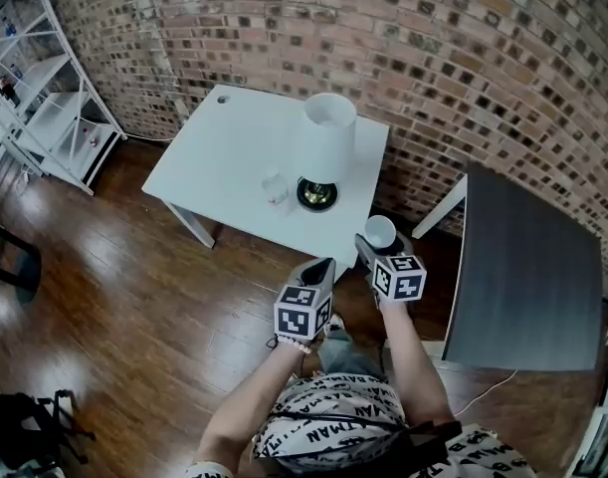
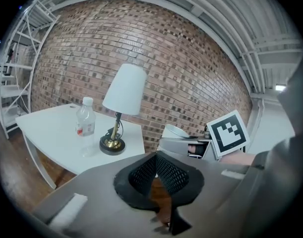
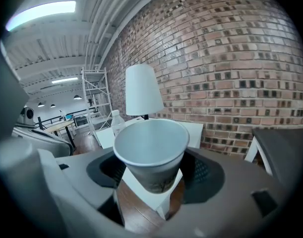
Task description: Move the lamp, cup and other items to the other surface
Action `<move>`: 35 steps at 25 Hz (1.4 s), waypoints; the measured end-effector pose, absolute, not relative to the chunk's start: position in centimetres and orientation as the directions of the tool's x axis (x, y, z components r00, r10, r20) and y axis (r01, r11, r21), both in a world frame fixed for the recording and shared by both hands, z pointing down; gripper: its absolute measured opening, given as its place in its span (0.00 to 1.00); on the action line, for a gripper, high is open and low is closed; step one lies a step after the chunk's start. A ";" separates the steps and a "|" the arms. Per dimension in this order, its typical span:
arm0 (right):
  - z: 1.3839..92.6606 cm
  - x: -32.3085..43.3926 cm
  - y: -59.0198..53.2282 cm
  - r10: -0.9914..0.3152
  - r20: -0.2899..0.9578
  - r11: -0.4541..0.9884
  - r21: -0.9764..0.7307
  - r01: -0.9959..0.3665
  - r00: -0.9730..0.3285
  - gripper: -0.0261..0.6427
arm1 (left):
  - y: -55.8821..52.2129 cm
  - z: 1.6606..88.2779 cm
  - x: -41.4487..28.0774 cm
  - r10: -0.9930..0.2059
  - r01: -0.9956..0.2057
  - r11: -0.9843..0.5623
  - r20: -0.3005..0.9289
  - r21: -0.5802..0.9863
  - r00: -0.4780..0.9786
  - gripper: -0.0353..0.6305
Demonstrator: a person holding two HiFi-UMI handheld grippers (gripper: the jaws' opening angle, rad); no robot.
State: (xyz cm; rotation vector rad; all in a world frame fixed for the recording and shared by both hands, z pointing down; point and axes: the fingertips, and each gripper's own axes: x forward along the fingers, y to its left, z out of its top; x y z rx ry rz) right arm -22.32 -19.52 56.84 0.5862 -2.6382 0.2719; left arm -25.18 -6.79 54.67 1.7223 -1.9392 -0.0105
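Light: you get bright, even indoor light from ceiling strip lamps [image 3: 42, 11] | Glare: sheen on your wood floor [image 1: 104, 267], white table [image 1: 234, 157] nearly blown out | Shadows: faint, soft | Distortion: strong fisheye, brick wall [image 2: 191, 73] bows, gripper views' corners black | Focus: cup [image 3: 150, 152] sharp, nearest foreground soft

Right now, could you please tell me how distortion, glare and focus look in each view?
Head view: fisheye bows the red brick wall; glare streaks the dark wooden floor. Left gripper view: black corners, white-shaded brass lamp sharp. Right gripper view: ceiling strip light blown out; white paper cup crisp.
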 end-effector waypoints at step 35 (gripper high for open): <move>56.4 27.4 -23.8 -0.848 0.414 0.312 -0.113 -0.943 -0.330 0.53 | -15.4 54.7 14.6 -0.677 -0.792 -0.526 0.410 0.310 0.611 0.05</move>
